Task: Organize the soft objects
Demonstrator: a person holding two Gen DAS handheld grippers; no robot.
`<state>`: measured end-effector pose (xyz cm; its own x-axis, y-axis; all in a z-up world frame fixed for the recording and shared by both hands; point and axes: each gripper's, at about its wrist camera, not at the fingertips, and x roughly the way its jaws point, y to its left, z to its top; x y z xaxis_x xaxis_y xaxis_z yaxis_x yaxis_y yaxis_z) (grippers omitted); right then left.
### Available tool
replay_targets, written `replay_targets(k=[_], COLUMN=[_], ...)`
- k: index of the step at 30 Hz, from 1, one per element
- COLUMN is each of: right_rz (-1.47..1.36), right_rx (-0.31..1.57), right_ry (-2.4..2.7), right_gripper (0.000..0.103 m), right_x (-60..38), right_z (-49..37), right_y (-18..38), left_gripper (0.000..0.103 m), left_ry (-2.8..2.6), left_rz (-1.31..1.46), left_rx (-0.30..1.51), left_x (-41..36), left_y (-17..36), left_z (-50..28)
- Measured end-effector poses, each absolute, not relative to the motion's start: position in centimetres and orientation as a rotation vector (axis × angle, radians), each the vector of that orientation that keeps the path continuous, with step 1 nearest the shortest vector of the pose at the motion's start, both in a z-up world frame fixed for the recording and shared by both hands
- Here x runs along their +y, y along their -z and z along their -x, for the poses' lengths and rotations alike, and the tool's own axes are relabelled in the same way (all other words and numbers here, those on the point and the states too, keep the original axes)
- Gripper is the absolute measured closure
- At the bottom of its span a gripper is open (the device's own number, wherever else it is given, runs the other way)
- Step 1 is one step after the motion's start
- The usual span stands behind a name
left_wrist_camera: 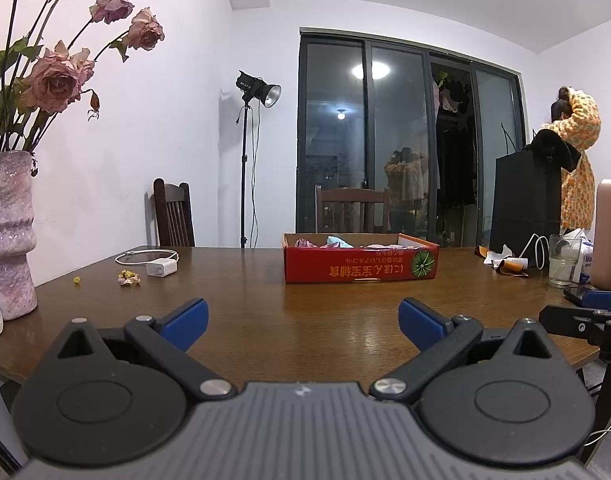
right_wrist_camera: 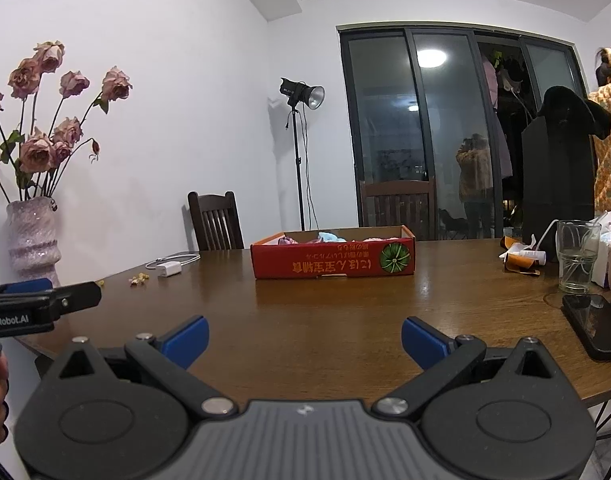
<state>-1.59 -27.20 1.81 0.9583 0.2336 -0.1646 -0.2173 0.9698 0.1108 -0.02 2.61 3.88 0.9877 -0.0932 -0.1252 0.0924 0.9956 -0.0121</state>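
**Soft things sit in the red box, both grippers wait**

In the middle of the frame, pink and pale blue soft cloth things lie inside the flat red cardboard box on the brown wooden table. The left gripper and right gripper, low in their frames, have their blue fingers spread wide and hold nothing. This could be before sorting or after everything was put away.

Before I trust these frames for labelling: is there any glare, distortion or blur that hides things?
Left wrist view: fisheye bends the window frame; a ceiling lamp reflects in its glass; the red box is sharp. Right wrist view: same bending, sheen on the table, and the cloths in the box are too small to tell apart.
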Motion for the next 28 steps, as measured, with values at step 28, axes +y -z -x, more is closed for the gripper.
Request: replay_targets(k=[28], right_rz=[-0.097], right_rx=[0.161], right_ry=[-0.235], right_gripper=[0.0], right_x=[-26.98], right_z=[1.9], right_y=[-1.69], left_gripper=[0.0], left_ry=[0.151], left_rz=[-0.009], left_rx=[0.092], left_x=[2.48], left_y=[-4.12], left_z=[0.73])
